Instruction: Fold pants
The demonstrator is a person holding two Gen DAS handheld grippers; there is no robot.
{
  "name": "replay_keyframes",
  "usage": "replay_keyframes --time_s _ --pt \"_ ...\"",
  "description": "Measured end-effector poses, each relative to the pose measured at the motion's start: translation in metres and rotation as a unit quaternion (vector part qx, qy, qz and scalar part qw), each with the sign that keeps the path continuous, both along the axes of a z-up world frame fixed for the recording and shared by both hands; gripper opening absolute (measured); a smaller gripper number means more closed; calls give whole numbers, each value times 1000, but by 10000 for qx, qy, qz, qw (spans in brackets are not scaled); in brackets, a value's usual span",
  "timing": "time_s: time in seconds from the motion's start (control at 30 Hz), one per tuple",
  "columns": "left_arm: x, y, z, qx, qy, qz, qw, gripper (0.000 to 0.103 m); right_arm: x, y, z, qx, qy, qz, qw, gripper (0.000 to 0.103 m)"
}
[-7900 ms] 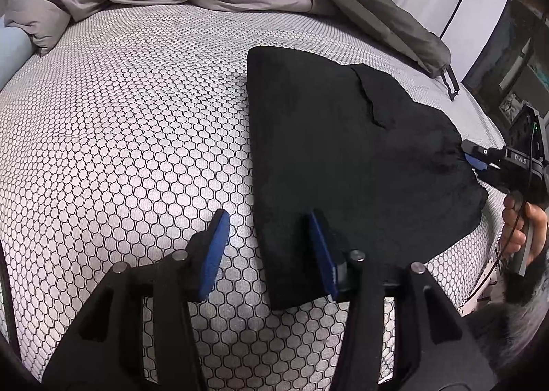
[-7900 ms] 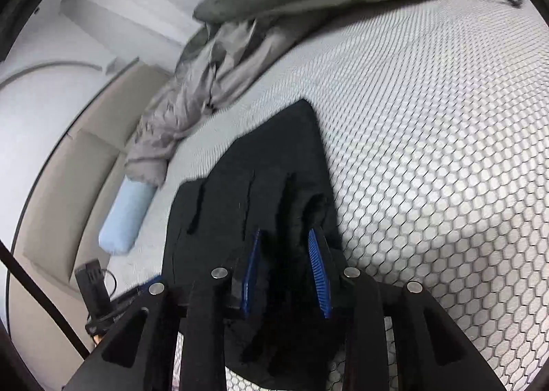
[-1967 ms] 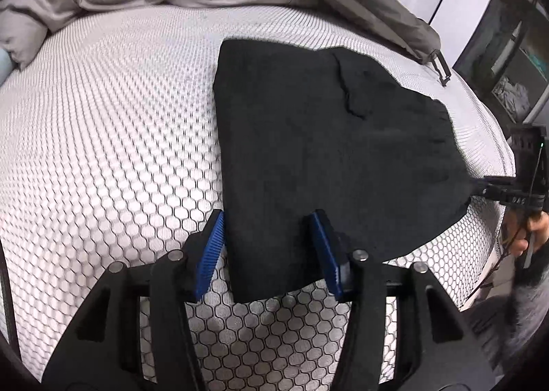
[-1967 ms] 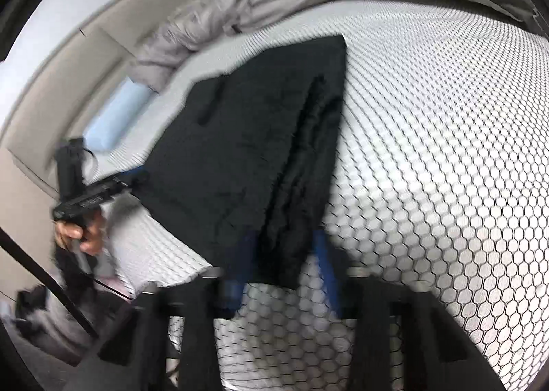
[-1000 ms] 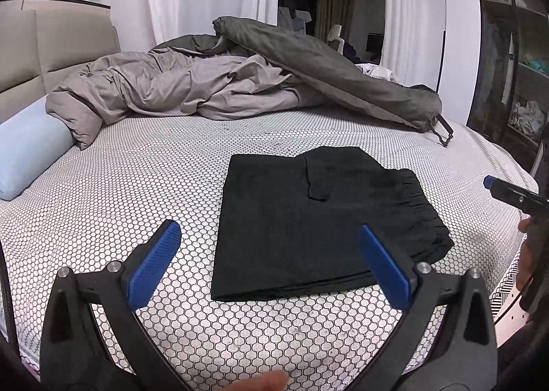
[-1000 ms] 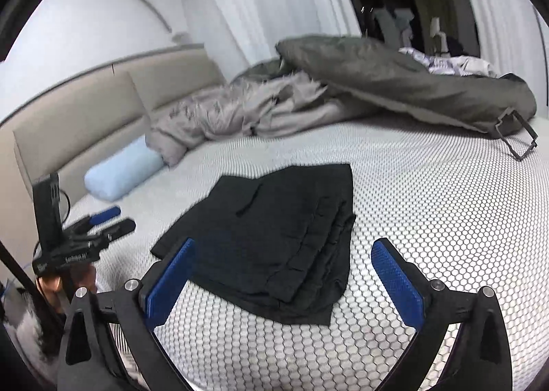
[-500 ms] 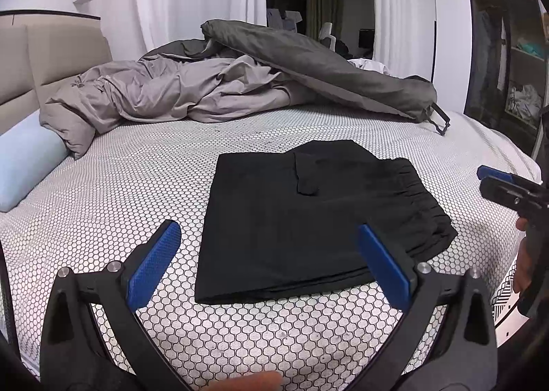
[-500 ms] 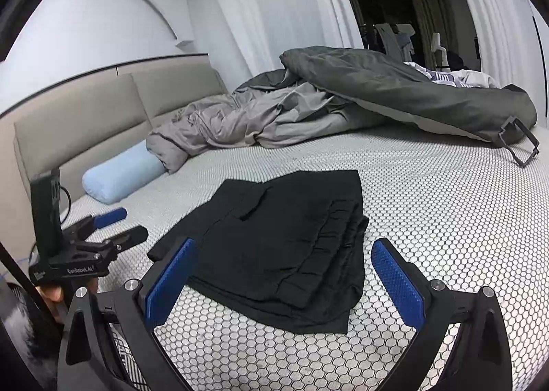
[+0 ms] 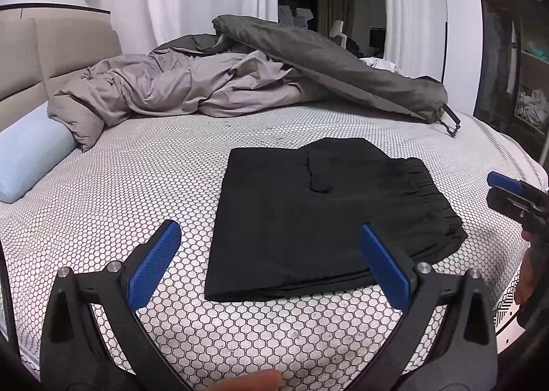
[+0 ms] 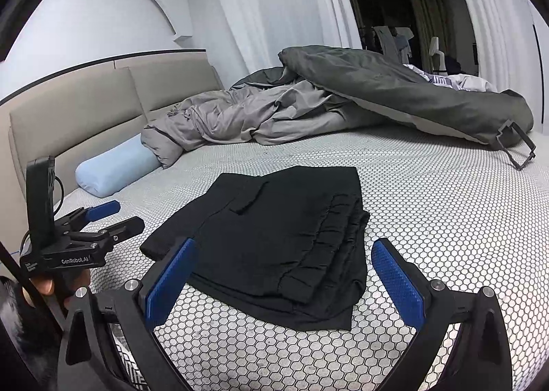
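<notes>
Left wrist view showed the left claw (image 9: pixel 269 262) spread wide, its blue-padded fingers (image 9: pixel 154 262) holding nothing, raised over the near edge of the bed with the white honeycomb-patterned cover (image 9: pixel 137 192). Just beyond it lay the folded black fabric pants (image 9: pixel 308 212), flat on the cover, gathered waistband to the right. The right claw (image 10: pixel 283 279) was likewise wide apart and empty, near the pants' waistband end. Farther off lay a crumpled grey duvet (image 9: pixel 192 89), and at far left a pale blue bolster pillow (image 9: pixel 27 157).
</notes>
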State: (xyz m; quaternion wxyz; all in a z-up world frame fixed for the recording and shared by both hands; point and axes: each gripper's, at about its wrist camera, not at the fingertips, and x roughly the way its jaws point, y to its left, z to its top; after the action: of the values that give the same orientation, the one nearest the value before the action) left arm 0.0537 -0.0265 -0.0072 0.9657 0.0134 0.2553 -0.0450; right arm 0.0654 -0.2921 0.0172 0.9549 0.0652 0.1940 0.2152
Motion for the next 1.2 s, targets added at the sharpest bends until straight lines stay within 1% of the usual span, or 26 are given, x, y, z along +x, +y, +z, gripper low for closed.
replay_keyframes --time_s 0.2,0.47,1.2 --pt "4 5 -3 10 38 17 10000 102 3 1 -2 52 6 -48 10000 103" --pt "5 7 -5 106 -8 -26 9999 102 5 0 -3 74 19 -162 9998 103" --pt "6 10 -5 140 -32 -61 9999 102 6 6 -5 -36 7 -115 9999 103"
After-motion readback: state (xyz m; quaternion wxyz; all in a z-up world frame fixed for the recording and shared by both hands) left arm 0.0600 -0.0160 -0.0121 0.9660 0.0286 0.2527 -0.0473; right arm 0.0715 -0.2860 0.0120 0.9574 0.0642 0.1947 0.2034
